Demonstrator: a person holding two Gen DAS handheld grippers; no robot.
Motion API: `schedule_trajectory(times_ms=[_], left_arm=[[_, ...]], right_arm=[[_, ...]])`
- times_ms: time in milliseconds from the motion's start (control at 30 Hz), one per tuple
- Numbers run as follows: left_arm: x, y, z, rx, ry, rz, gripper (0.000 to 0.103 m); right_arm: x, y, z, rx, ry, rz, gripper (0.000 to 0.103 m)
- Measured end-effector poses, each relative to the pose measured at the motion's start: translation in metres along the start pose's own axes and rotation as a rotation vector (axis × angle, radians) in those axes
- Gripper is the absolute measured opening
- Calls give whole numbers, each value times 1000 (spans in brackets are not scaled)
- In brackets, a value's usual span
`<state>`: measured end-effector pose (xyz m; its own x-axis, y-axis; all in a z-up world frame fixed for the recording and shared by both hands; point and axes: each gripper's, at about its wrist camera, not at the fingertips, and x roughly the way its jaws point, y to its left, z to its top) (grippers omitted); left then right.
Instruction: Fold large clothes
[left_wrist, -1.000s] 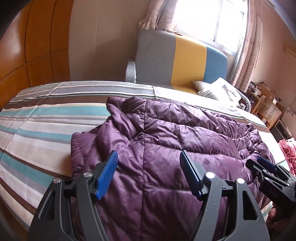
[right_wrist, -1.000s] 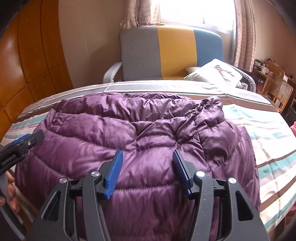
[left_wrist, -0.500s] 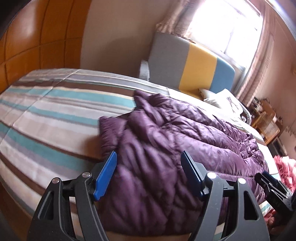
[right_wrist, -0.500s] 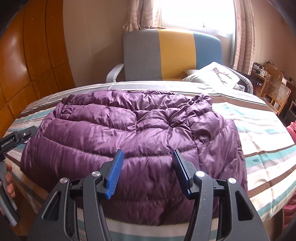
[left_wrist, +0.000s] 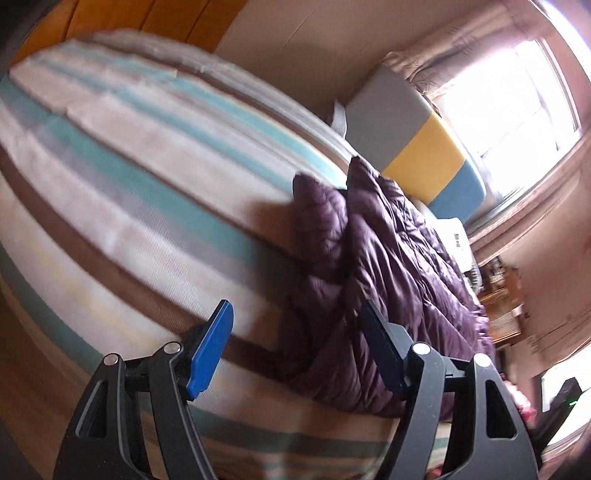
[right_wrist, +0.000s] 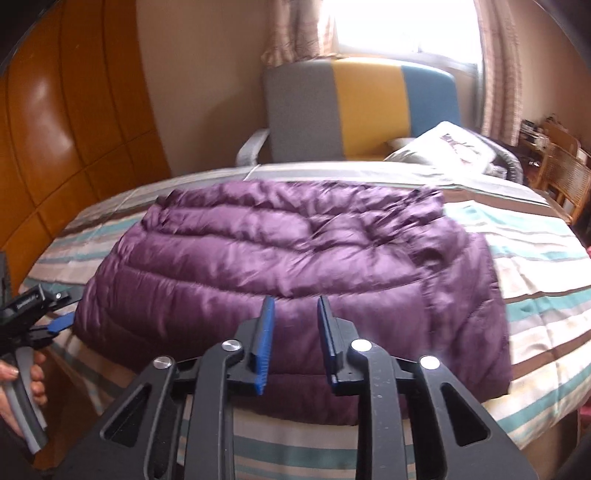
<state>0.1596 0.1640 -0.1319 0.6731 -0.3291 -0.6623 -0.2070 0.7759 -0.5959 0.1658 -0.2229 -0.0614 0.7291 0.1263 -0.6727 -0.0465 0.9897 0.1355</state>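
A: Where's the jacket?

B: Purple puffer jacket (right_wrist: 295, 266) lies spread on the striped bed (right_wrist: 535, 266), near edge at the bed's front. Left wrist view is tilted and blurred; jacket (left_wrist: 399, 266) shows only edge-on there, far end cut off by the frame.

A: Right gripper?

B: Right gripper (right_wrist: 295, 310) is just over the jacket's near hem, jaws closing, gap narrow. No fabric seen btwn the pads; hem directly below is hidden by the gripper body.

A: Left one?

B: Left gripper (left_wrist: 295, 332) has jaws wide, nothing held. One blue pad sits over bare bedsheet, the other in front of the jacket's side; can't tell if it touches. From the right wrist view it (right_wrist: 55, 317) shows at the bed's left corner, mostly cut off, w/ a hand (right_wrist: 22, 384) on its handle.

A: Background?

B: Grey-yellow-blue chair (right_wrist: 362, 110) behind the bed, pillow (right_wrist: 447, 147) beside it. Window blown out, no detail.
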Motion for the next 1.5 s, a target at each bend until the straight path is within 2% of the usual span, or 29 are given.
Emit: schedule_trajectory(times_ms=[100,200,300,467,533,700,800,867,967,1267,1500], left_arm=[[6,1,-7,-18,22,-58,70],[9,1,-12,-53,28,-98,70],[13,3,-13,-88,29,-123,70],[21,3,-18,-105,47,-167,69],[26,1,-17,-108,57,-184,68],[38,-3,-16,-124,79,-235,53],[40,0,-15,-132,89,-265,40],[39,-6,-14,-100,84,-285,26],[35,-16,-11,-60,71,-314,18],[9,-64,2,61,26,-445,15],[2,-125,0,206,57,-585,13]], right_arm=[[8,2,-6,1,30,-2,19],[-5,8,3,-10,-25,2,19],[-11,18,16,-16,-50,56,19],[19,38,4,-40,46,80,19],[25,43,1,-55,56,68,18],[44,42,-6,-58,119,56,16],[52,46,-12,-97,127,31,16],[55,43,-14,-80,126,38,16],[57,40,-17,-64,120,50,16],[56,34,-22,-41,103,68,16],[51,19,-23,-21,98,85,16]])
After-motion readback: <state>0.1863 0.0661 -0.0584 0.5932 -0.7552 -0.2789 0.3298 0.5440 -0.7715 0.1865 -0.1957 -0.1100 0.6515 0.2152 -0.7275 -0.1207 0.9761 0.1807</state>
